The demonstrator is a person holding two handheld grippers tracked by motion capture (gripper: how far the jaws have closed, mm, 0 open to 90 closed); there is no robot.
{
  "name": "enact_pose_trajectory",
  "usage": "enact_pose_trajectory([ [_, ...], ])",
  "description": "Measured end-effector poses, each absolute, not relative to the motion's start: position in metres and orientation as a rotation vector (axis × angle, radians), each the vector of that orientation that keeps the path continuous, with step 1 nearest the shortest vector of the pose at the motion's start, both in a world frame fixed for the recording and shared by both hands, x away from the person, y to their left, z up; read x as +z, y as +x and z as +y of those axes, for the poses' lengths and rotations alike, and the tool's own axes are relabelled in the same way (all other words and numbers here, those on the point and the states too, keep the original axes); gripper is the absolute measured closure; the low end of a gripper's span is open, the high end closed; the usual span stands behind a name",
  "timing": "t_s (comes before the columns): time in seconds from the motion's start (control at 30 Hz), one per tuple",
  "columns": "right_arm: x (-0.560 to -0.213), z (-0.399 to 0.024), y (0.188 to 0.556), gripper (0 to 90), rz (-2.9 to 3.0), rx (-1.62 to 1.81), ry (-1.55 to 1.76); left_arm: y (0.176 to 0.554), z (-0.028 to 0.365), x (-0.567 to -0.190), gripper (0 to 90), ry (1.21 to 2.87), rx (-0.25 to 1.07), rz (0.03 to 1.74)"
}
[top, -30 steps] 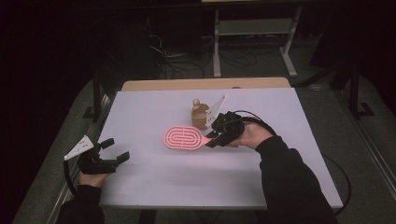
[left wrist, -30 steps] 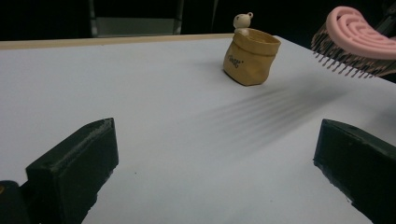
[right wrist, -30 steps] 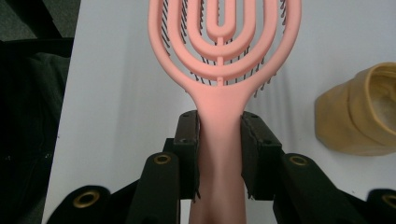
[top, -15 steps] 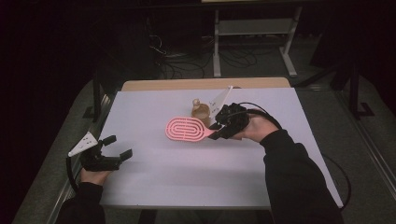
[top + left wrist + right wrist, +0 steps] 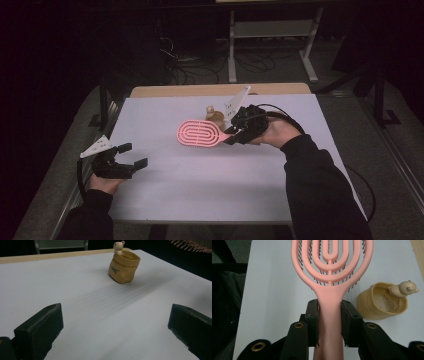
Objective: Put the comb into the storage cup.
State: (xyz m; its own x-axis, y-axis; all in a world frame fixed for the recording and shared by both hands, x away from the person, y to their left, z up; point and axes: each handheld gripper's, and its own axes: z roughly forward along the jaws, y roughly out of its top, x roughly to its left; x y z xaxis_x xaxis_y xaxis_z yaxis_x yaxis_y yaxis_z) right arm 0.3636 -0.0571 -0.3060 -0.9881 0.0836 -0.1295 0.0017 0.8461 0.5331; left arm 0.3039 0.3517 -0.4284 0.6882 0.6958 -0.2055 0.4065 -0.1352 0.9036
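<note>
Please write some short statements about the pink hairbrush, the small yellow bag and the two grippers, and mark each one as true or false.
1. The right gripper is shut on the handle of the pink hairbrush. True.
2. The left gripper holds the yellow bag. False: its jaws stand open over the bare white table, and the bag stands far from it.
3. A small bear figure sits in the bag. True.
4. The brush lies flat on the table, untouched. False: it is held by its handle, lifted above the table.
5. The bag has fallen on its side. False: it stands upright.
</note>
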Motion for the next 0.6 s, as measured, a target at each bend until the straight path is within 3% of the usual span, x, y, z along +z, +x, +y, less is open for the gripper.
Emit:
enact_pose_trajectory([
  [0.6, -0.285, -0.059, 0.364, 68.6, 2.832, 0.854, 0.076, 0.325, 0.323, -0.387, 0.0, 1.648, 0.122, 0.943],
])
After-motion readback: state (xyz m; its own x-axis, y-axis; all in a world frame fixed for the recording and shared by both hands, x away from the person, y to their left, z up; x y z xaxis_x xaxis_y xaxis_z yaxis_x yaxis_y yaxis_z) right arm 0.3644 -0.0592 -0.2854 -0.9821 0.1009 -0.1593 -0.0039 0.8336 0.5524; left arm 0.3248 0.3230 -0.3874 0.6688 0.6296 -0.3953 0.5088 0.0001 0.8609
